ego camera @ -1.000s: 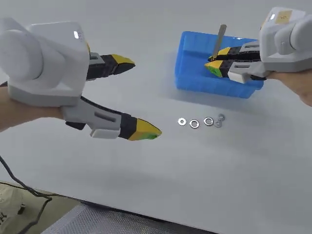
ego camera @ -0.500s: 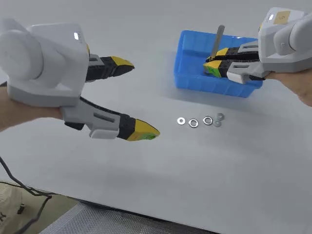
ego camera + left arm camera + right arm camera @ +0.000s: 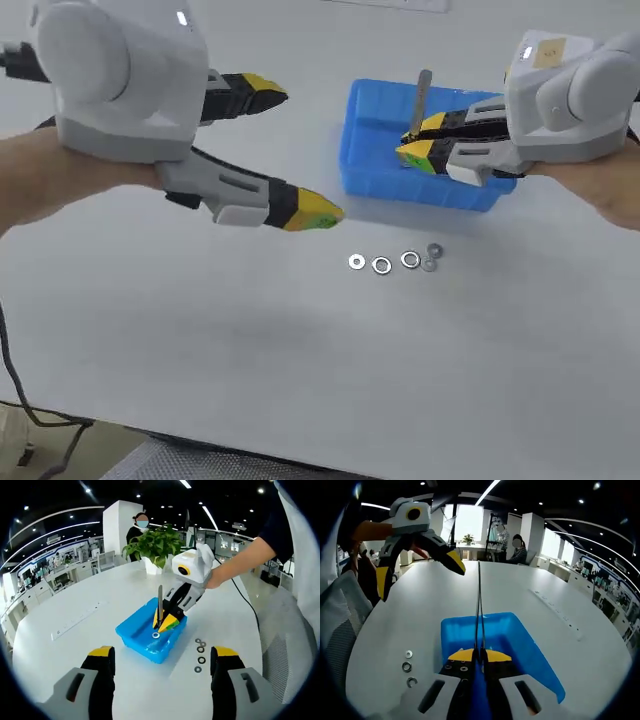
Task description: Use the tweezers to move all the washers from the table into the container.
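Head view: my left gripper (image 3: pixel 292 155) hangs above the table (image 3: pixel 250 340) with its jaws spread wide and nothing between them. I judge it is parked aside so it does not crowd the work. My right gripper (image 3: pixel 412 150) is over the container (image 3: pixel 365 170), jaws pressed together on the tweezers (image 3: pixel 423 95), whose thin grey metal shaft stands up past the yellow tips. The washers (image 3: pixel 395 262), small flat bright rings, lie in a short row on the matt white table, just in front of the container and apart from both tools. Left gripper view: the container (image 3: pixel 135 632) is a shallow blue plastic tray with rounded corners. One of the washers seems to lie inside it below the right gripper (image 3: pixel 167 622); the rest sit on the table beside it. Right gripper view: the tweezers (image 3: pixel 479 600) run straight ahead as two slim blades close together. Whether their far tips hold anything I cannot tell. Probably a drop-off pass, the row not yet fetched.
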Tool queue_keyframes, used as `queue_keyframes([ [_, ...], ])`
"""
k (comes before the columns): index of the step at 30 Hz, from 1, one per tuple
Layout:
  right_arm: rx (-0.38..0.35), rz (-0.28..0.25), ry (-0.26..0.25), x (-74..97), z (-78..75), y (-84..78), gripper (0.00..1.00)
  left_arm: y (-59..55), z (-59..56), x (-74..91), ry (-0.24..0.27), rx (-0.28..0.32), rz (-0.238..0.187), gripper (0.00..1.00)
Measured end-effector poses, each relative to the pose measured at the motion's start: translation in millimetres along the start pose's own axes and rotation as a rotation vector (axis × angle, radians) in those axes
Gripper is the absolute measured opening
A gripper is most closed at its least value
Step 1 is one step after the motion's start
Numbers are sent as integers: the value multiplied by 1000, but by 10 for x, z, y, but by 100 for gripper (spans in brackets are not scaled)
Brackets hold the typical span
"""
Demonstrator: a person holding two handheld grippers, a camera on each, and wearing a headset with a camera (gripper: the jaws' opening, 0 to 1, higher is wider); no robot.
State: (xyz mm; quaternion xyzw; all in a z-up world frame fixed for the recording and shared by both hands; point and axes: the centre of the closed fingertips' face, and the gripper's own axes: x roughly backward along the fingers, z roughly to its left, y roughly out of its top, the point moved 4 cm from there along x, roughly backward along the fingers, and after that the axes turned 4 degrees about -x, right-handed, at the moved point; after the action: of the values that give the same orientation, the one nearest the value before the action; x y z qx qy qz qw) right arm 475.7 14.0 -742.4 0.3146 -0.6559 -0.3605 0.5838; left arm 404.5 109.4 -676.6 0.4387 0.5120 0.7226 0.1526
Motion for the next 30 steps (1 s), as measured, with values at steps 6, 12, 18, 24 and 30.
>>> queue_keyframes([
  [6, 16, 3, -9, 46, 24, 50, 7, 305, 115, -253, -37, -51, -39, 70],
  [12, 22, -11, -10, 86, 60, 119, 7, 395, 175, -503, -122, -54, -68, 57],
  [18, 39, -4, 3, 98, 78, 117, 7, 456, 151, -589, -156, -65, -61, 33],
  [24, 32, -8, 1, 106, 54, 116, 7, 492, 113, -625, -202, -61, -58, 24],
  [30, 43, -12, 14, 105, 81, 134, 7, 521, 88, -649, -226, -94, -63, 20],
])
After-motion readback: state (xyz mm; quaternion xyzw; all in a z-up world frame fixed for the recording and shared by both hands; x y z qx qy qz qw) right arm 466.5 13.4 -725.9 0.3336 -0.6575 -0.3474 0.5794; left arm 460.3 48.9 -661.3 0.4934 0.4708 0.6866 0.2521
